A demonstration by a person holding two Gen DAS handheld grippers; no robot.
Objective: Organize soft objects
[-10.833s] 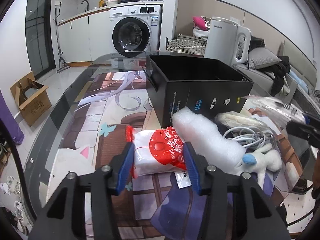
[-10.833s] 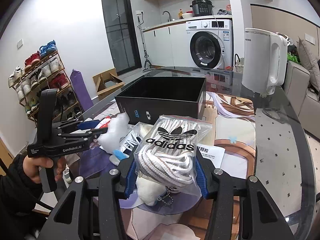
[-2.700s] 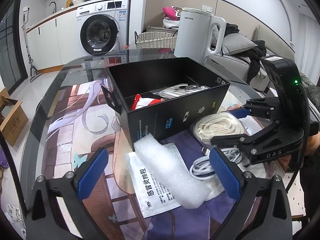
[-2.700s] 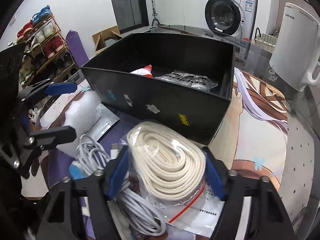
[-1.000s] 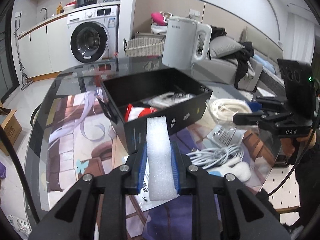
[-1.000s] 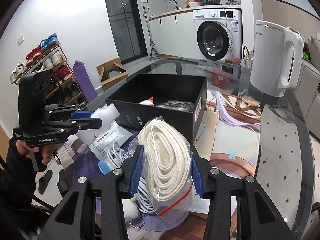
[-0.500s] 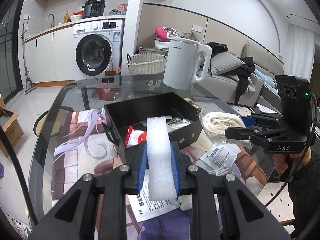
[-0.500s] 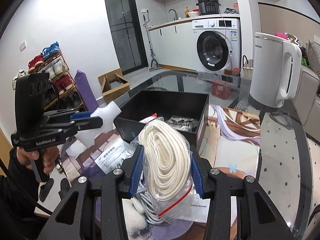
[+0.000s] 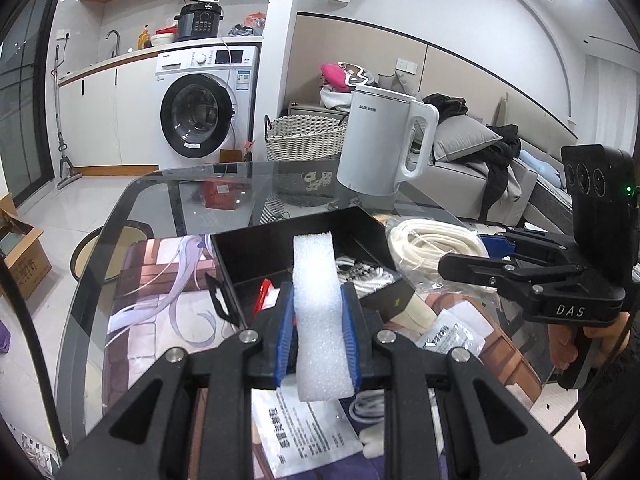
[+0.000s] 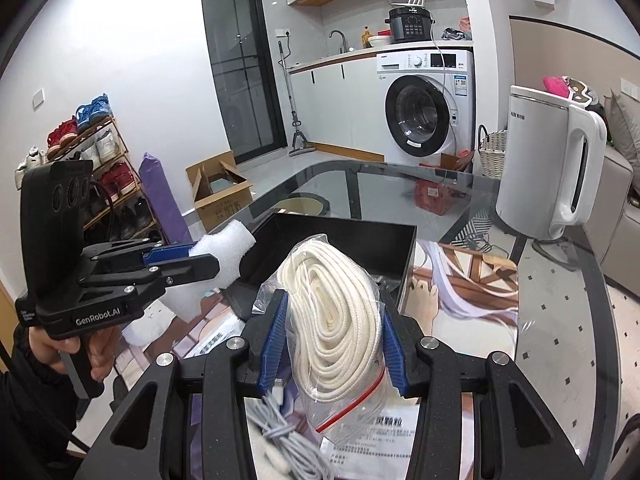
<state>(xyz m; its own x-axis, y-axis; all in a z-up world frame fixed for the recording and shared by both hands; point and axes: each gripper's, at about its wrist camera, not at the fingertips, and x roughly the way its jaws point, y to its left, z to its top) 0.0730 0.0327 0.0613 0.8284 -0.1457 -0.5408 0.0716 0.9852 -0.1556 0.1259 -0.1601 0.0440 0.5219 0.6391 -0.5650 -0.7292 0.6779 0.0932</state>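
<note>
Grippers both loaded above the box

Left gripper (image 9: 319,336) is clenched on a white strip of foam padding (image 9: 318,312), held upright above the glass table (image 9: 192,196). My right gripper (image 10: 331,340) grasps a clear zip bag of coiled cream rope (image 10: 332,312), pads pressed into its sides. Both hang just short of the open black rectangular box (image 10: 360,240) (two packets already lie inside it). A white electric kettle (image 9: 384,144) stands behind.

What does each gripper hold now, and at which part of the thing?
The left gripper clamps a white foam strip around its lower half. The right gripper squeezes a clear zip bag of coiled cream rope across its middle.
</note>
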